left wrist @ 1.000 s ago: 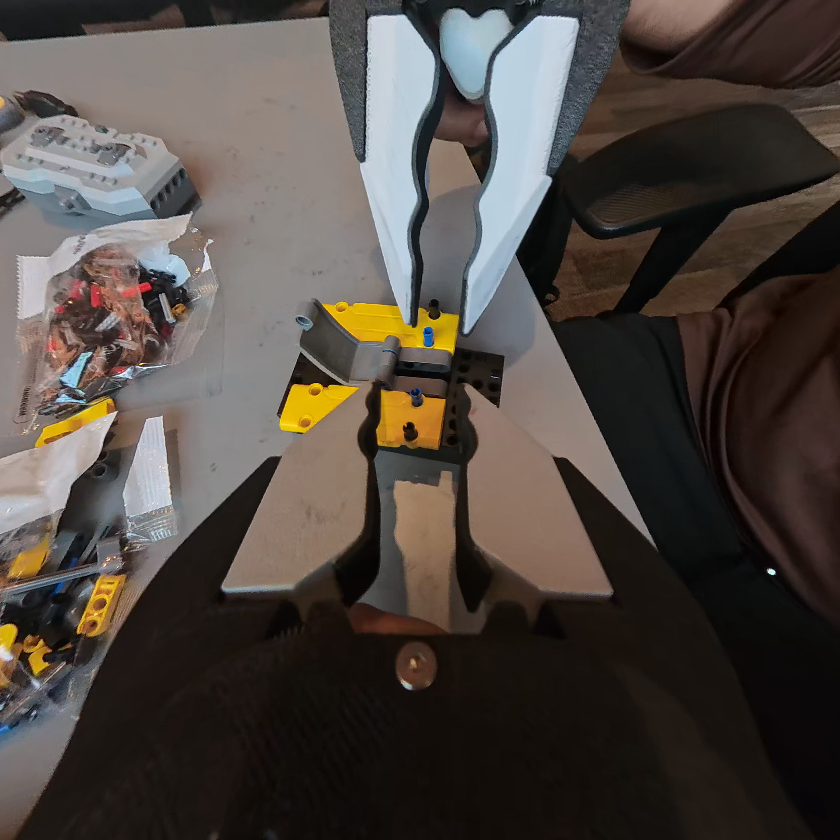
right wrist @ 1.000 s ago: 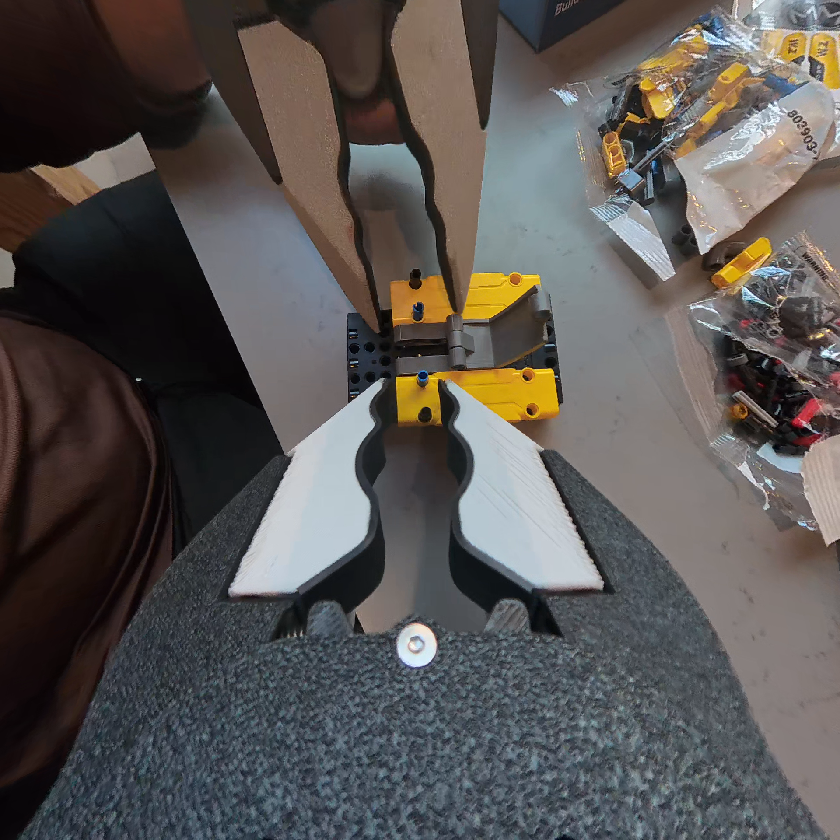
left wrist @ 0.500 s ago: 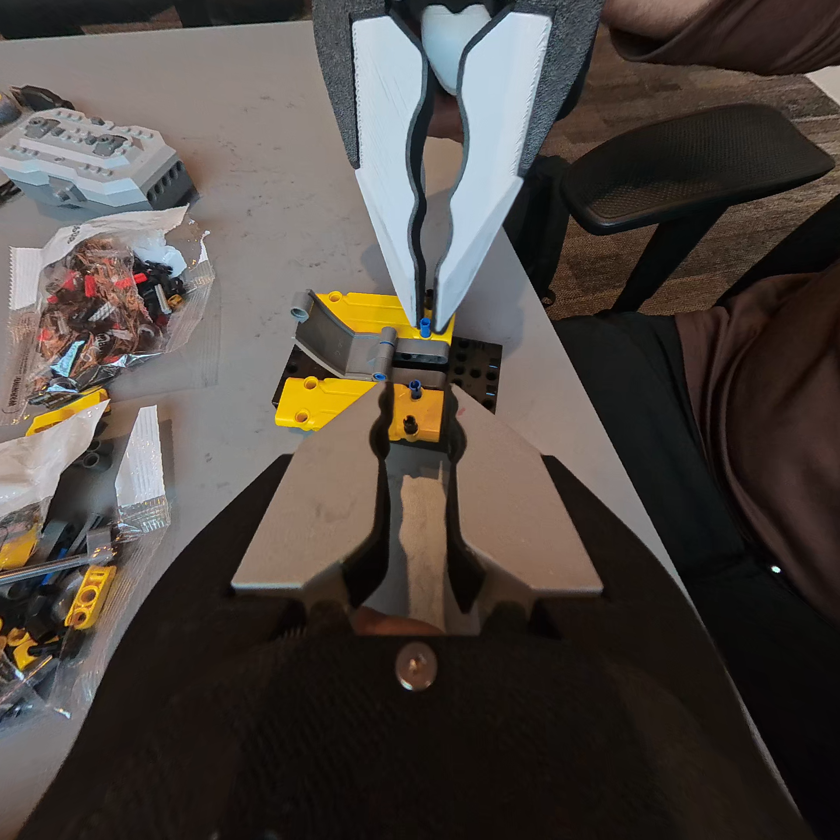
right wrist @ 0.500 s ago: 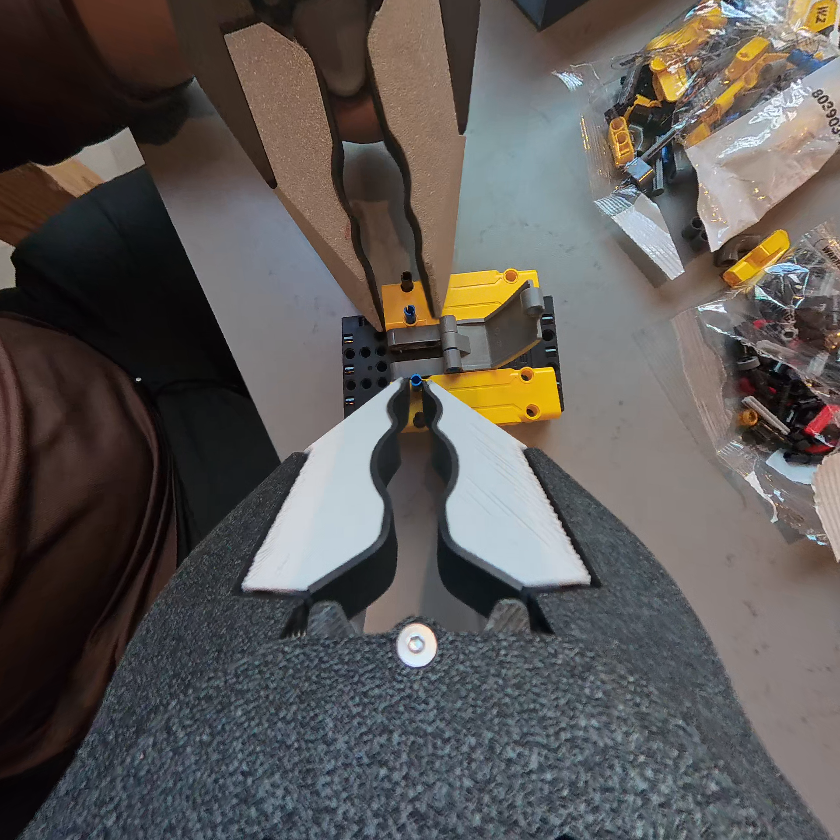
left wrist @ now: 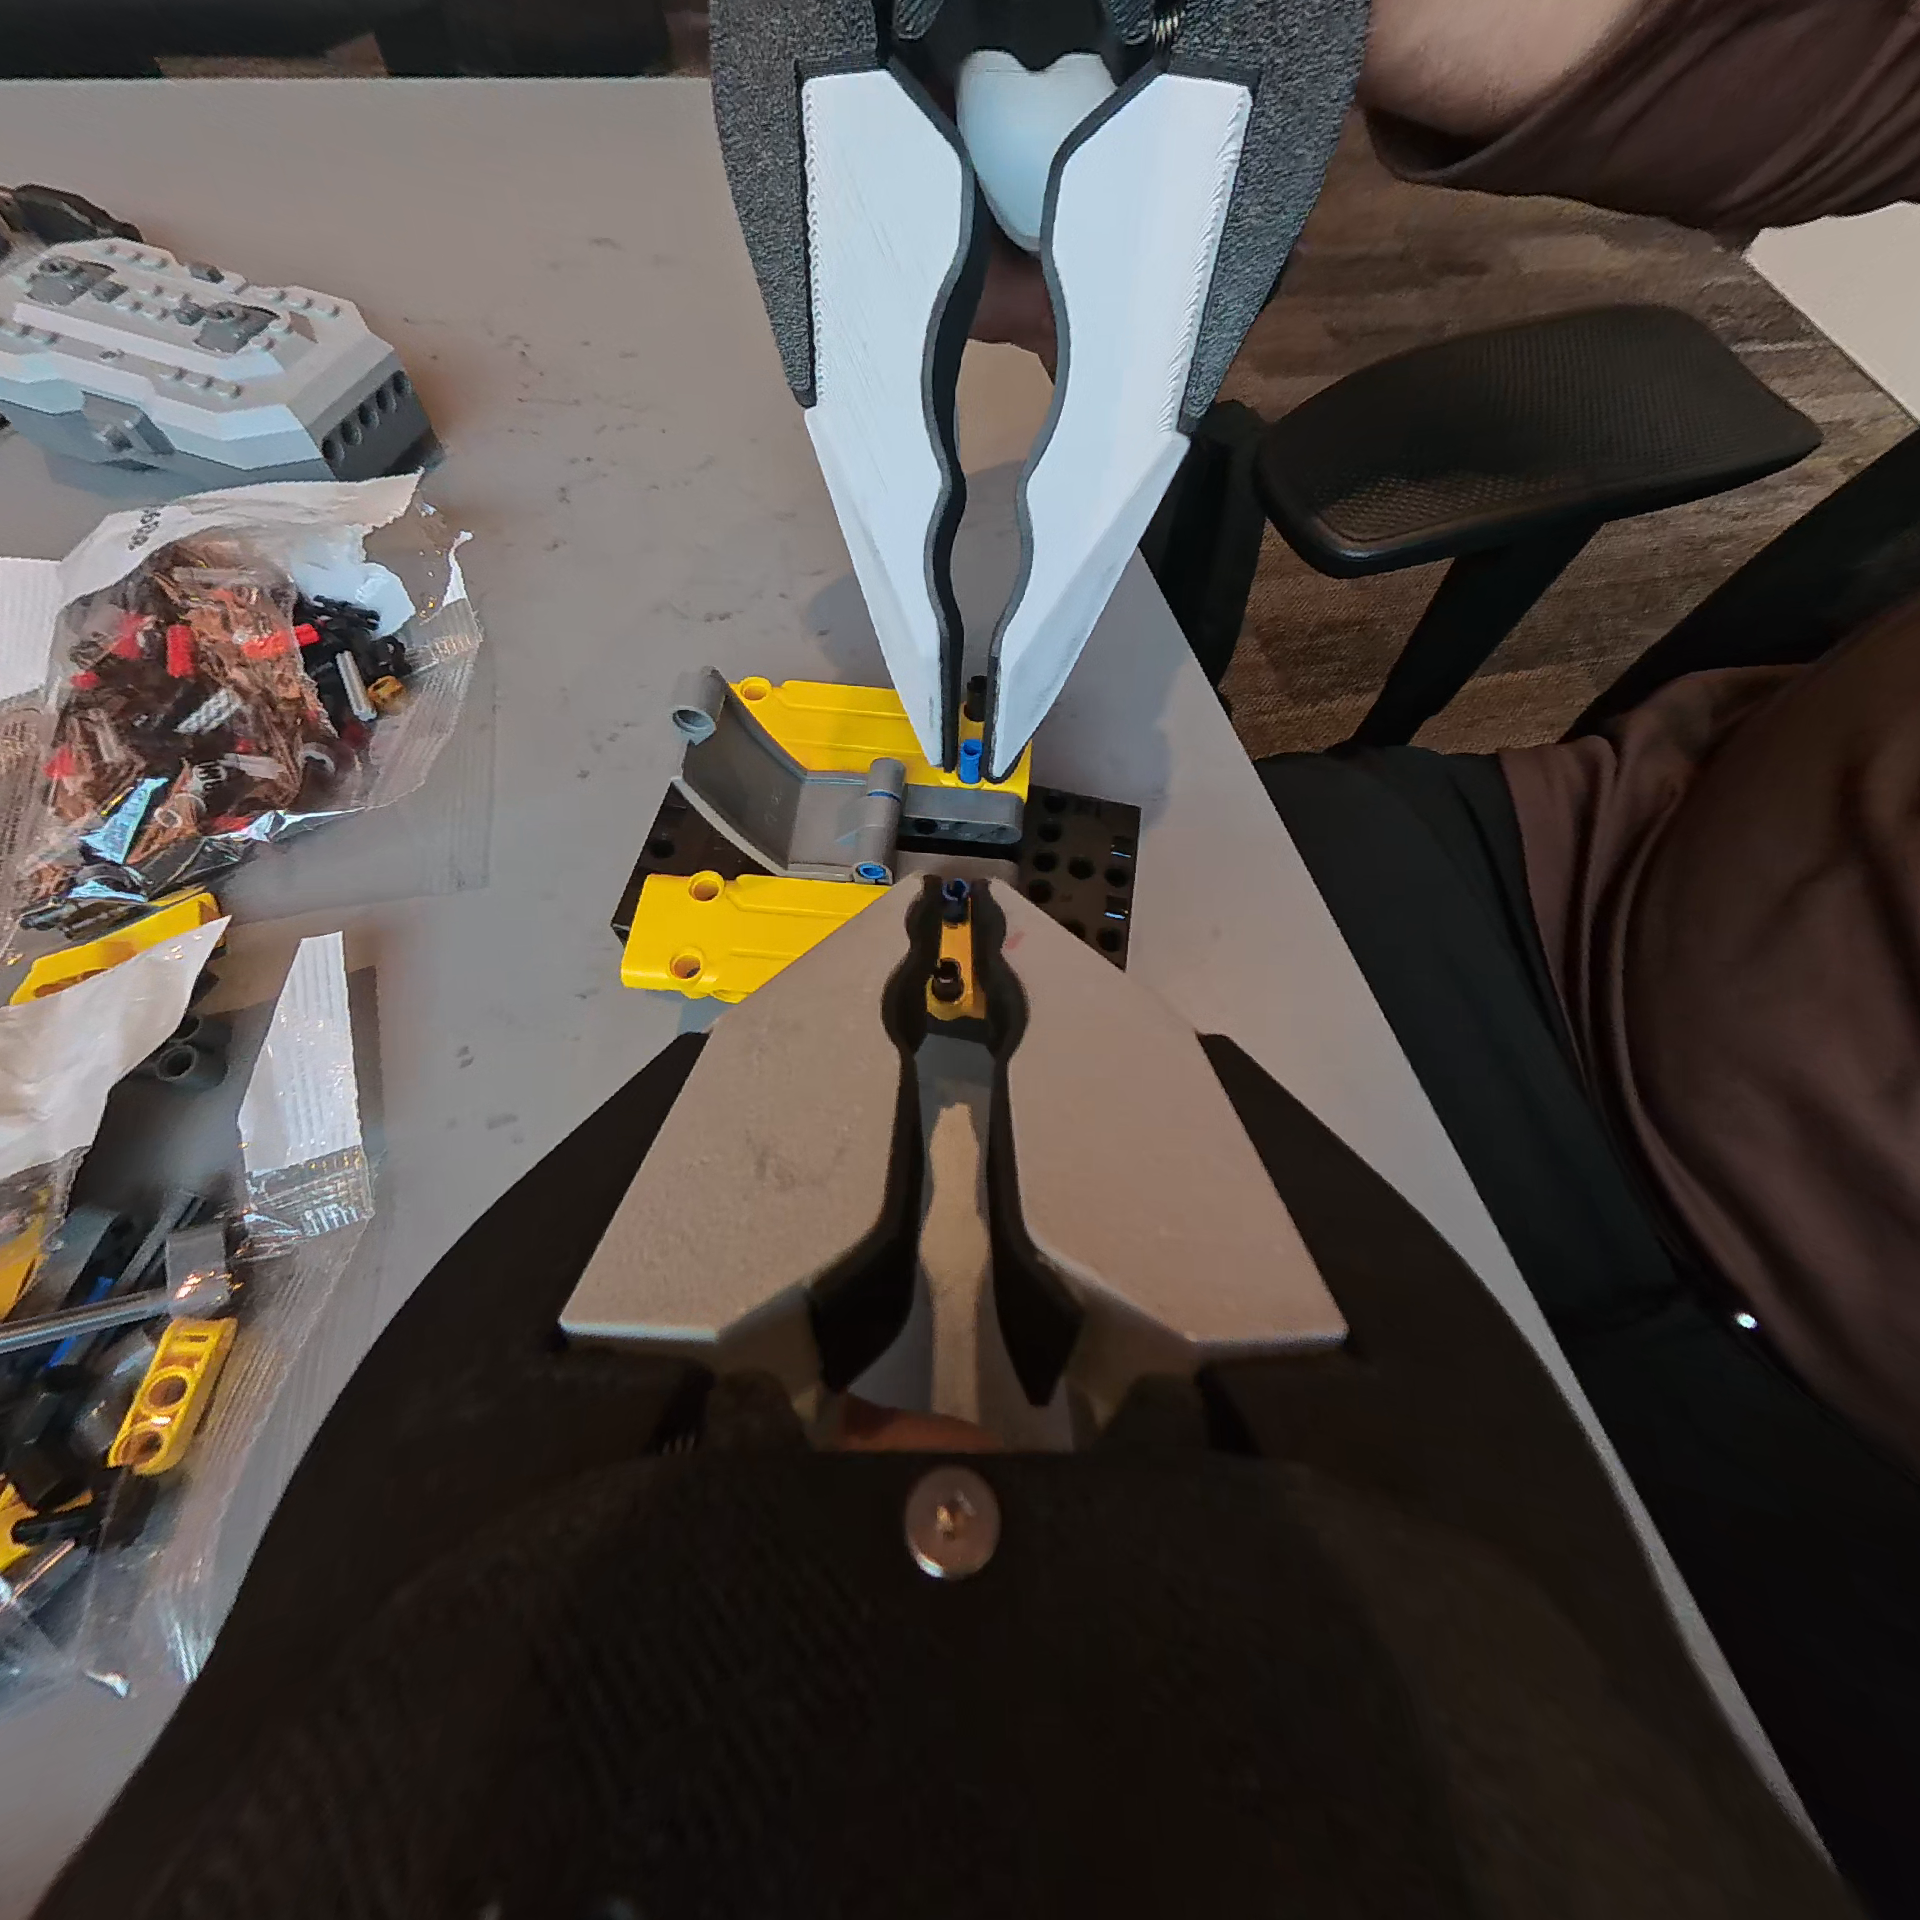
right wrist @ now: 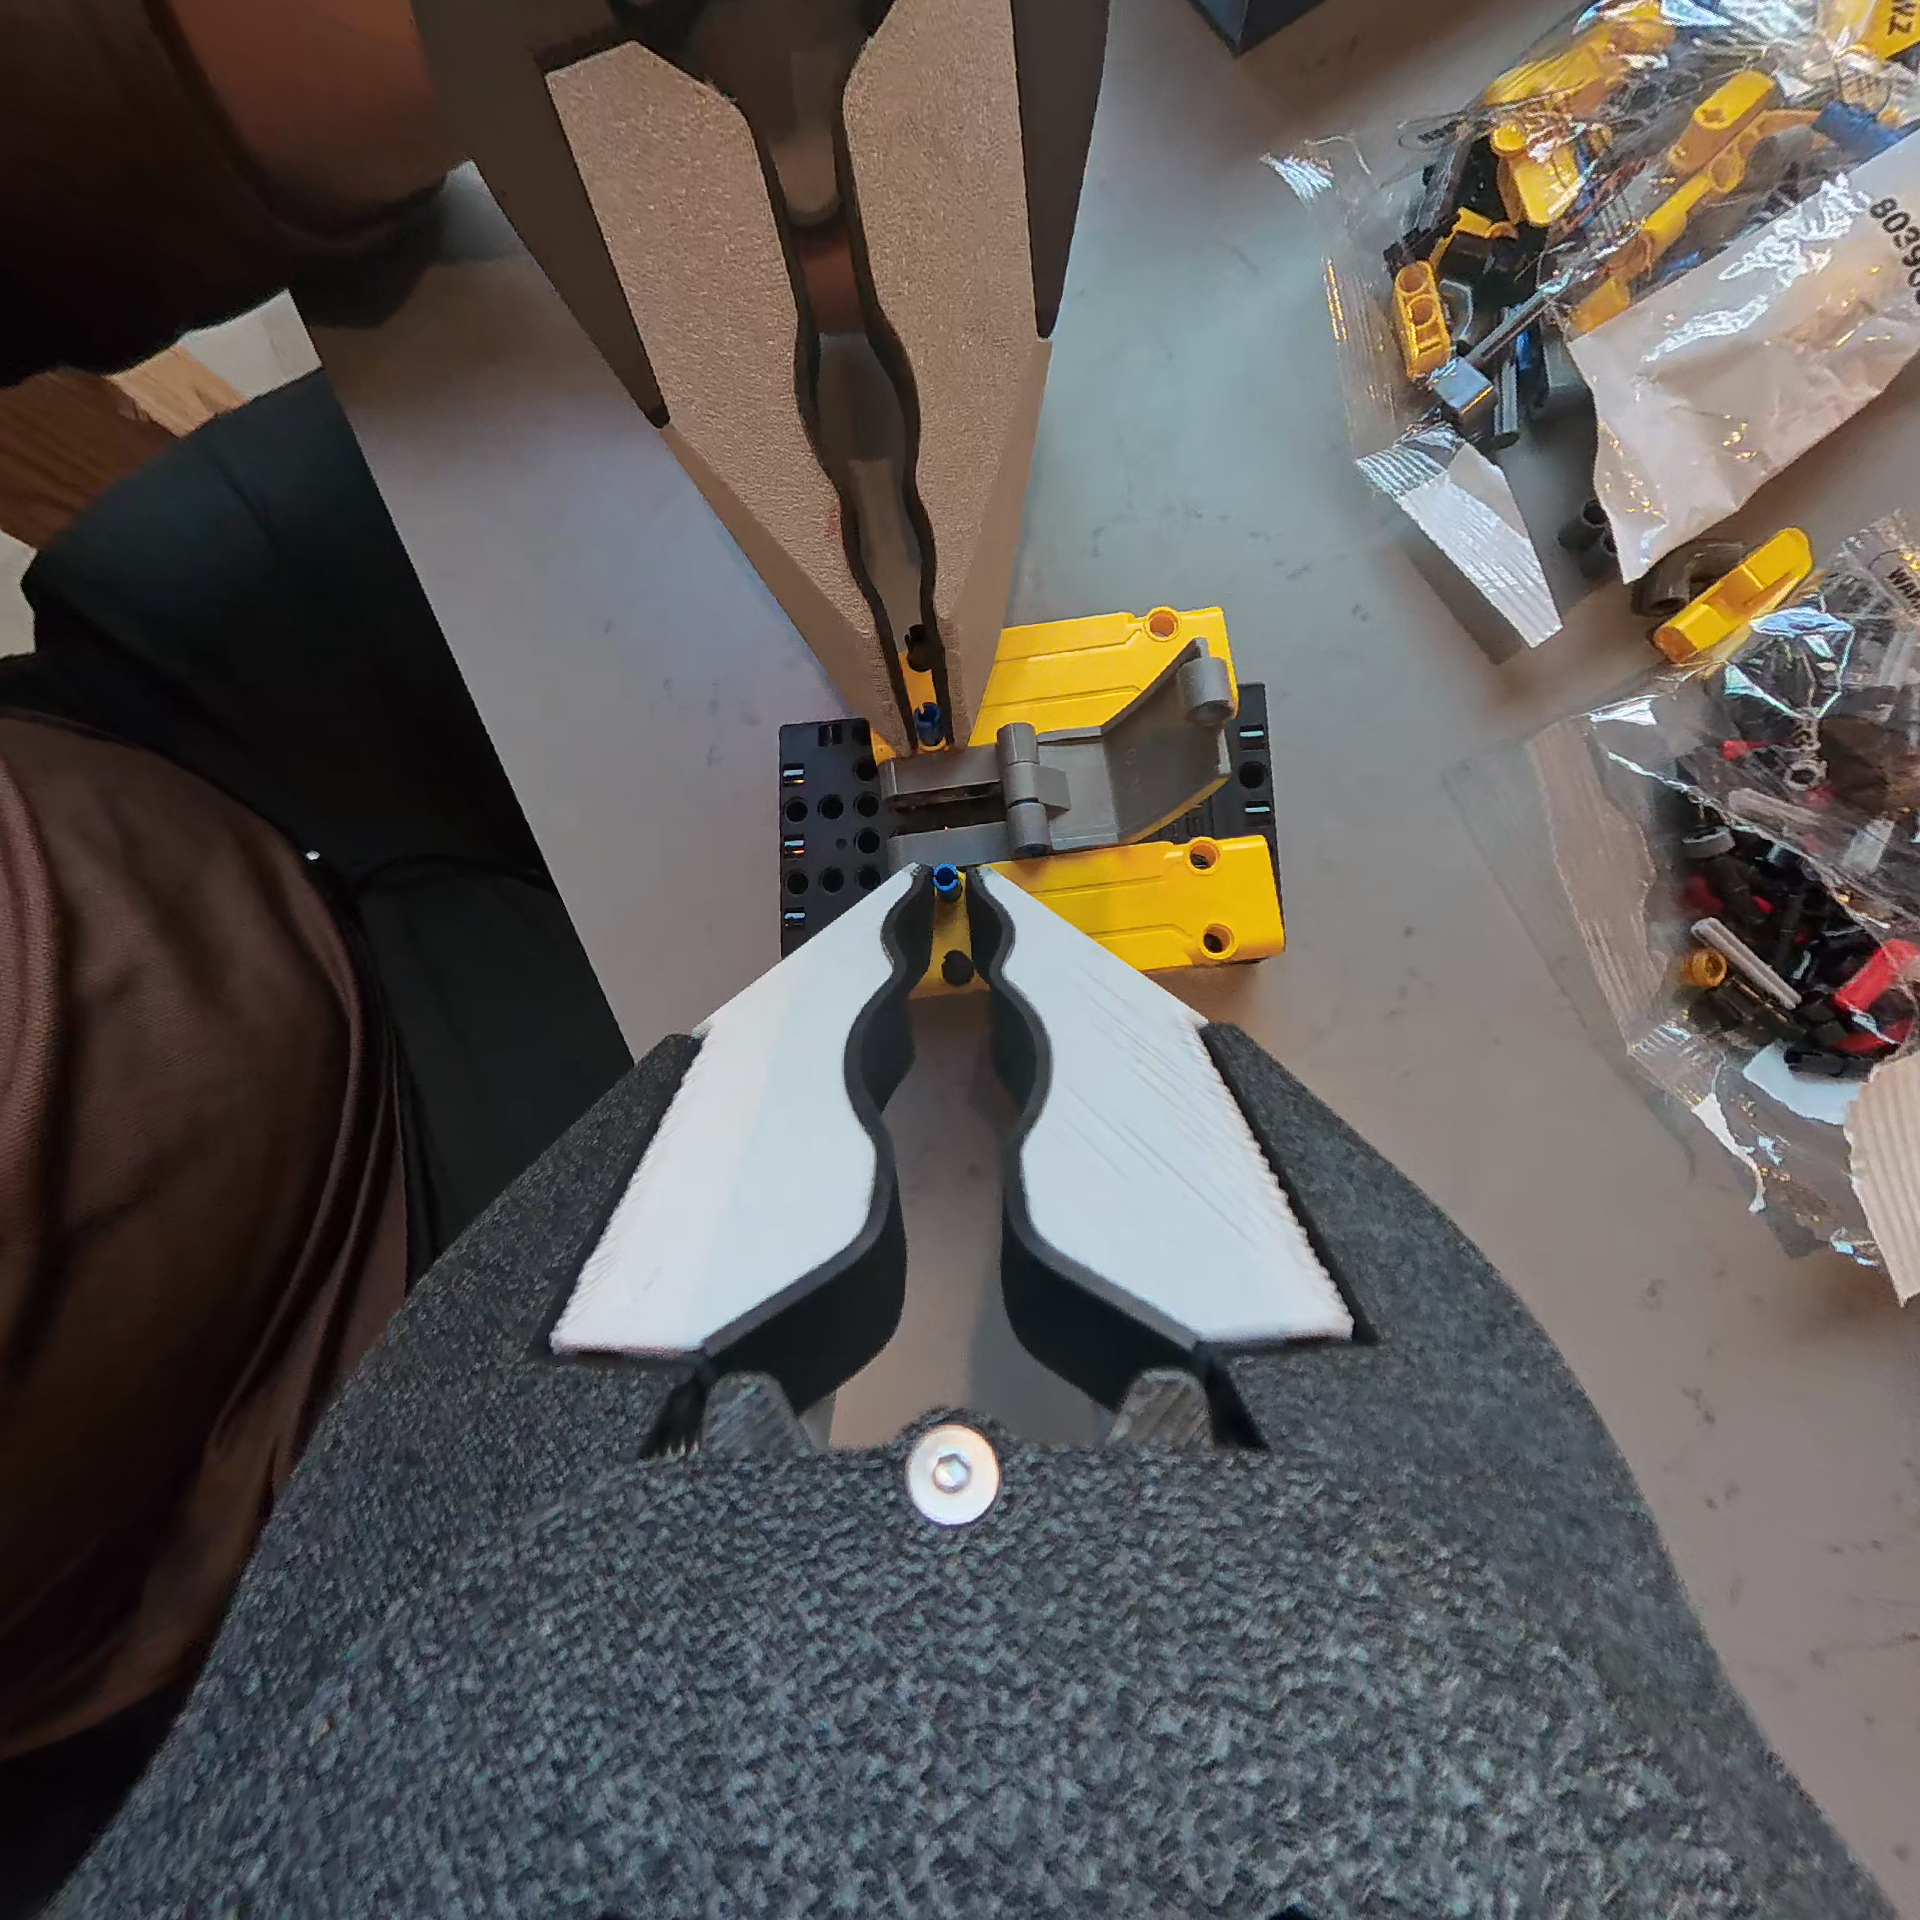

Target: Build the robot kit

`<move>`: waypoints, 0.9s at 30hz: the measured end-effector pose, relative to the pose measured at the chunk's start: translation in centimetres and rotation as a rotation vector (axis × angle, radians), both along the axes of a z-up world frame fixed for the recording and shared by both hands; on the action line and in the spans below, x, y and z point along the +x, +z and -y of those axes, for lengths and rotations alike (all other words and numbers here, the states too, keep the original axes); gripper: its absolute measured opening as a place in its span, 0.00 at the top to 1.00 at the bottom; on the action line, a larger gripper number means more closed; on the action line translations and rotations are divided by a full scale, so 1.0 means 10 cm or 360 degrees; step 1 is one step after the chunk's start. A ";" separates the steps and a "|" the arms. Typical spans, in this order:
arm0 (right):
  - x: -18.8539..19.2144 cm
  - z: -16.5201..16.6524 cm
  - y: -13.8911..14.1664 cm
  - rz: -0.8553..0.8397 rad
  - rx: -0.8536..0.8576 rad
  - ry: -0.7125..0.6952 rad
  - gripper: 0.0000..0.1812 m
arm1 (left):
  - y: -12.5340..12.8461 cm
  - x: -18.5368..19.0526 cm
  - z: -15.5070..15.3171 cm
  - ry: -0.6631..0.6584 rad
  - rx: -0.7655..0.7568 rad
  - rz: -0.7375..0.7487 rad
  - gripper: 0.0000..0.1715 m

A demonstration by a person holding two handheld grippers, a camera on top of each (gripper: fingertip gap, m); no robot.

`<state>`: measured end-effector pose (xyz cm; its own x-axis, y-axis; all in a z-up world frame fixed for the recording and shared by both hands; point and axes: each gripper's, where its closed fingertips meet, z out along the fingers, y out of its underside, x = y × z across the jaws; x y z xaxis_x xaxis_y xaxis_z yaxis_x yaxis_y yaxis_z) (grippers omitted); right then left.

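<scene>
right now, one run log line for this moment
left gripper: jaws pinching blue pin | right gripper: jaws pinching other blue pin | brick assembly on table

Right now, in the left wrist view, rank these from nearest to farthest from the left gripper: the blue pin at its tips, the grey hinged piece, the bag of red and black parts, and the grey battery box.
1. Blue pin, between the left gripper tips.
2. Grey hinged piece, just beyond, slightly left.
3. Bag of red and black parts, far left on the table.
4. Grey battery box, far left corner, behind the bag.
</scene>
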<state>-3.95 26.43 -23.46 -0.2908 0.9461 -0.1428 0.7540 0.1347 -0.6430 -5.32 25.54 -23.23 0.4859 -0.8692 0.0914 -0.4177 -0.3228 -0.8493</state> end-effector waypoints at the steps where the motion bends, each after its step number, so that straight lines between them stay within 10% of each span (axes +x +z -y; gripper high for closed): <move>1: 0.00 0.00 0.00 0.0005 -0.0009 -0.0001 0.97 | 0.00 0.00 0.00 0.0000 0.0002 0.0000 0.99; 27: 0.00 0.07 -0.10 0.0385 0.0393 0.0182 0.98 | -0.02 -0.05 0.05 0.0012 0.0041 -0.0036 0.99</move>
